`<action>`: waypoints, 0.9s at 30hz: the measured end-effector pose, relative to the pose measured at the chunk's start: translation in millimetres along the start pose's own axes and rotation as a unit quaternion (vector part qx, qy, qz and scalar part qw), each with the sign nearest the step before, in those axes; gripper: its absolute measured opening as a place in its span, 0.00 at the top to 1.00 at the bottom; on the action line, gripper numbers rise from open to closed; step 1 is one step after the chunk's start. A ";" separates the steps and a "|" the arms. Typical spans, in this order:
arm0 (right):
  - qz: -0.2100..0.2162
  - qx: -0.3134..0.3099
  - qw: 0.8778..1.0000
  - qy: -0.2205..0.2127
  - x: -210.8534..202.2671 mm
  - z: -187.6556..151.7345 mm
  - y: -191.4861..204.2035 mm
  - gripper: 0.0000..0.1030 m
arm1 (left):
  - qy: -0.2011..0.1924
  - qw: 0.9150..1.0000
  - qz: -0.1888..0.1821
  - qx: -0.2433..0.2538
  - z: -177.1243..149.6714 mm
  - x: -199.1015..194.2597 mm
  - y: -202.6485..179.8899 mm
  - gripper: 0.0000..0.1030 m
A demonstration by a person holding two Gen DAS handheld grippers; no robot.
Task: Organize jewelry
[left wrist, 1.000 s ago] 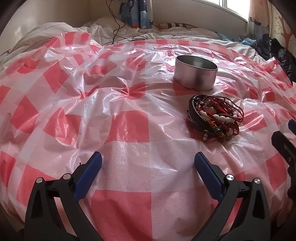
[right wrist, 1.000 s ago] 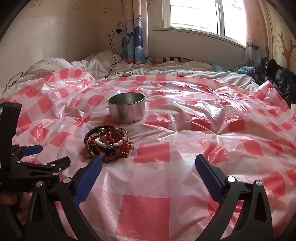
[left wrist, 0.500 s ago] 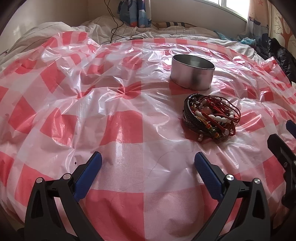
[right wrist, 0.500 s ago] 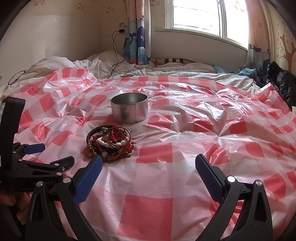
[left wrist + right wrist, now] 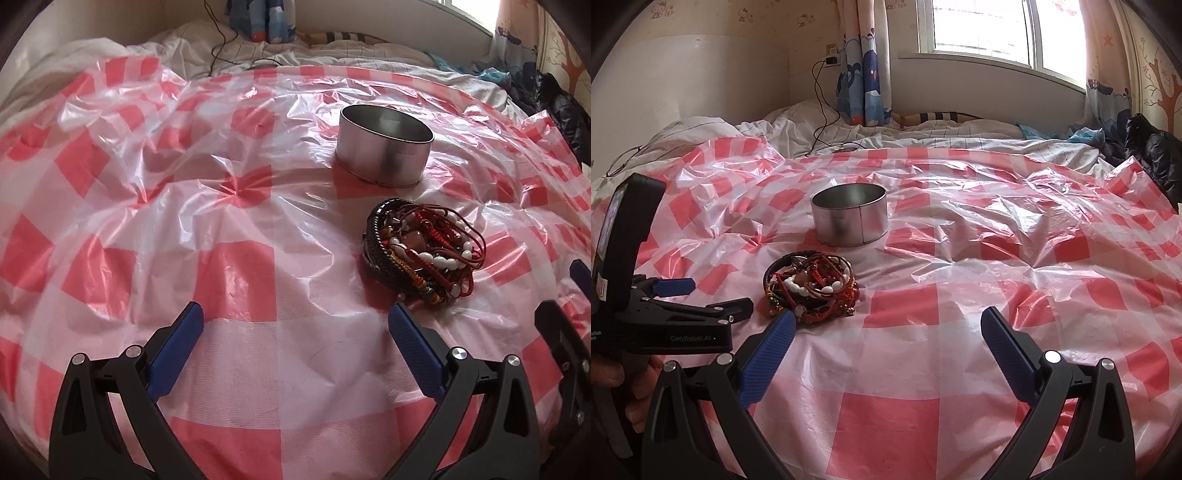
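Your left gripper [image 5: 295, 325] is spread wide and holds nothing; its blue-padded fingers [image 5: 177, 343] hang just above the red-and-white checked plastic sheet [image 5: 236, 280]. The tangle of bracelets [image 5: 424, 251], made up of black braided bands, red cords and white beads, lies on the sheet ahead of this gripper and off to its right, just beyond the tip of the right-hand finger and not between the two. The open round metal tin [image 5: 384, 147] stands upright farther ahead on the same side, beyond the bracelets and apart from them; no jewelry shows in the part of its inside you can see. Your right gripper [image 5: 888, 328] is likewise spread and empty above the sheet. From it, the bracelets [image 5: 810, 286] lie ahead and to the left, just past the tip of its left-hand finger, with the tin [image 5: 849, 214] beyond them. The left gripper's body [image 5: 665, 317] sits at the far left of the right wrist view, close beside the bracelets, with your hand [image 5: 631, 387] on its grip below. A crumpled white duvet [image 5: 923, 140] lies beyond the sheet's far edge.
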State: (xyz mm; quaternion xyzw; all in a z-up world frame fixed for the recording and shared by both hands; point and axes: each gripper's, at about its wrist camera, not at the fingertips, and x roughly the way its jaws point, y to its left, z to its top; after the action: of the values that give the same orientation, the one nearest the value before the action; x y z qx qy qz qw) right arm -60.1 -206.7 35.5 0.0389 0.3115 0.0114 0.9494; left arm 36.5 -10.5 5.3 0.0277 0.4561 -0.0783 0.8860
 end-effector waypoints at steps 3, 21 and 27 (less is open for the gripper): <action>0.006 0.001 1.000 -0.001 0.6 1.4 1.0 0.06 | -0.022 1.000 0.010 0.011 2.1 -5.0 -4.4 0.06; 0.019 0.004 1.000 0.005 2.6 1.0 2.1 0.06 | -0.022 0.999 0.014 0.041 3.7 -2.9 -20.8 0.06; 0.020 0.004 1.000 0.006 3.1 1.1 2.5 0.06 | -0.019 0.999 0.017 0.039 2.9 -1.4 -20.0 0.06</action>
State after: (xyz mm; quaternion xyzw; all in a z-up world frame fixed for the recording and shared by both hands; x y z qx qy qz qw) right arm -56.9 -204.2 34.7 0.0484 0.3160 0.0295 0.9471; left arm 34.7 -30.5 8.6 0.0685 0.4356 -0.0816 0.8938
